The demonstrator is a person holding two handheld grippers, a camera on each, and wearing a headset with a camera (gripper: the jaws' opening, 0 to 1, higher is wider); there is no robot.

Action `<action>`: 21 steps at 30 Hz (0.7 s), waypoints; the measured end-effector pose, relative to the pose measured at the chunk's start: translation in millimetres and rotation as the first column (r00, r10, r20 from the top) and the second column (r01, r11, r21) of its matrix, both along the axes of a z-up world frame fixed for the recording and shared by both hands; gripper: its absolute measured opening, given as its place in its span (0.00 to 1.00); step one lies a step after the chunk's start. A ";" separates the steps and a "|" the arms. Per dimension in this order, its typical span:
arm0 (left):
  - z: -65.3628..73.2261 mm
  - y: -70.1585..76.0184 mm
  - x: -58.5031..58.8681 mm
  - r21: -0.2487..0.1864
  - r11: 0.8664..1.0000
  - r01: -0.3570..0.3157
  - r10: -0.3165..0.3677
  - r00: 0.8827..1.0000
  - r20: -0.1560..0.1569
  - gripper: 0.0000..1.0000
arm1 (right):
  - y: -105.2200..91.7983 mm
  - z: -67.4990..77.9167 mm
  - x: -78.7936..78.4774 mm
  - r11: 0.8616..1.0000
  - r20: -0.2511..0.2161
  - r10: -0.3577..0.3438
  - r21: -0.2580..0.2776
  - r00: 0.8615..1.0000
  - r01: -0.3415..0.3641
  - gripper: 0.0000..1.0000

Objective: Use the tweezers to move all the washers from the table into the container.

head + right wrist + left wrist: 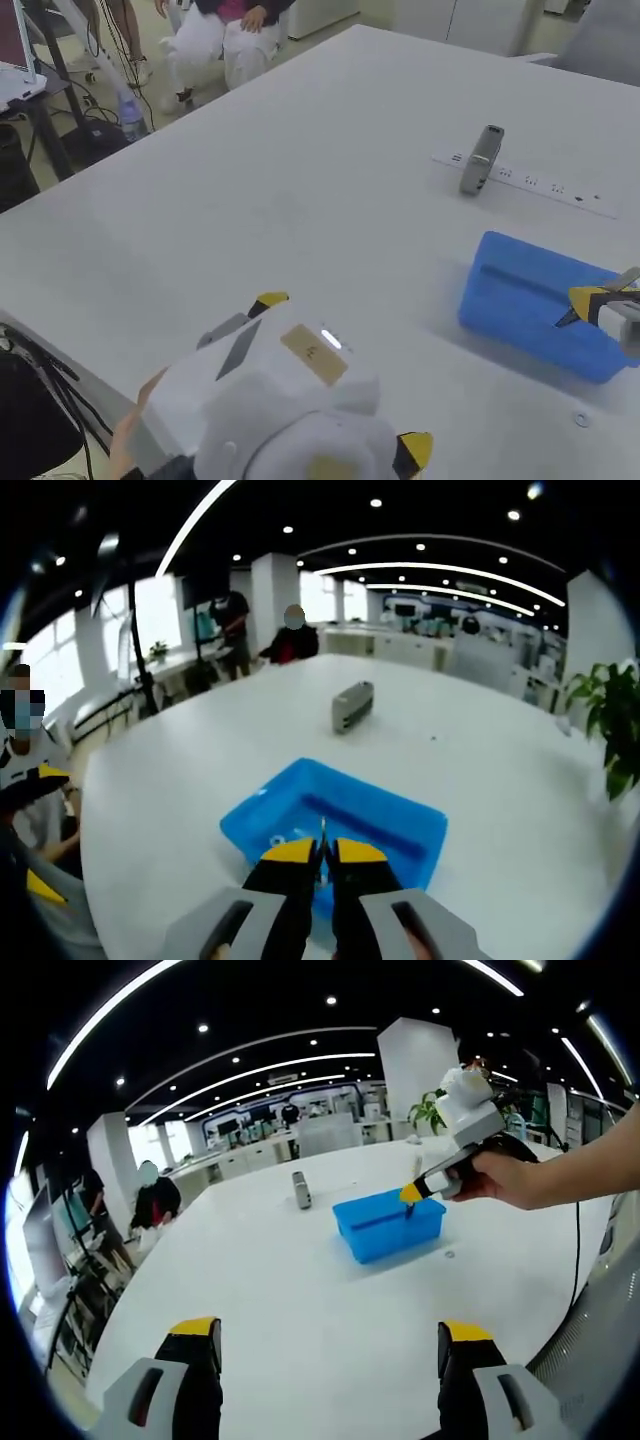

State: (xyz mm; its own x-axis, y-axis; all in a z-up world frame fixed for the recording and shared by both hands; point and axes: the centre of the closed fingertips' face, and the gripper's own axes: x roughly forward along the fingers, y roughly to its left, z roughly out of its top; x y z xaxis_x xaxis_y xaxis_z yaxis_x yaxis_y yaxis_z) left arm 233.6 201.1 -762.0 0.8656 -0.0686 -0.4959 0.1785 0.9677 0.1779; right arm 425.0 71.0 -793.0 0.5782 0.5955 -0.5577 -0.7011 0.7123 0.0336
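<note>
A blue container (525,298) stands on the white table at the right. My right gripper (597,301) hovers over its right end, shut on thin metal tweezers (322,830) that point down into the container (345,815). The left gripper view shows the right gripper (421,1189) above the container (388,1223). One small washer (582,419) lies on the table just in front of the container, also seen as a washer (449,1254) in the left gripper view. My left gripper (331,1345) is open over bare table near the front edge, with nothing between its fingers; in the head view this left gripper (343,375) is at the bottom centre.
A white power strip (530,182) with a grey block (481,157) on it lies behind the container. A person sits beyond the table's far left corner (225,30). Cables and a stand are by the left edge. A wide stretch of bare table lies left of the container.
</note>
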 end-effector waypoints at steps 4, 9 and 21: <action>-0.3 -0.2 -0.1 0.003 1.000 0.002 -0.002 1.000 -0.001 0.91 | 0.8 -4.7 1.2 1.000 -0.003 0.008 -0.022 1.000 -0.008 0.02; -0.9 -0.2 -0.6 0.004 1.000 0.002 -0.002 1.000 -0.005 0.91 | -1.5 -12.4 1.9 0.999 -0.012 0.011 -0.033 1.000 -0.011 0.02; -1.2 -0.2 -0.7 0.004 1.000 0.002 -0.002 1.000 -0.007 0.91 | -4.8 -14.6 3.3 0.999 -0.015 0.012 -0.039 1.000 -0.012 0.03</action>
State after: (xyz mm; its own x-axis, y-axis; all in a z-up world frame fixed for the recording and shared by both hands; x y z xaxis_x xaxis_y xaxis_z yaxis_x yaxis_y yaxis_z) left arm 232.9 200.9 -763.3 0.8619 -0.0681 -0.5025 0.1816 0.9667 0.1805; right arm 428.4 66.2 -807.6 0.5628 0.5797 -0.5893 -0.7092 0.7048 0.0160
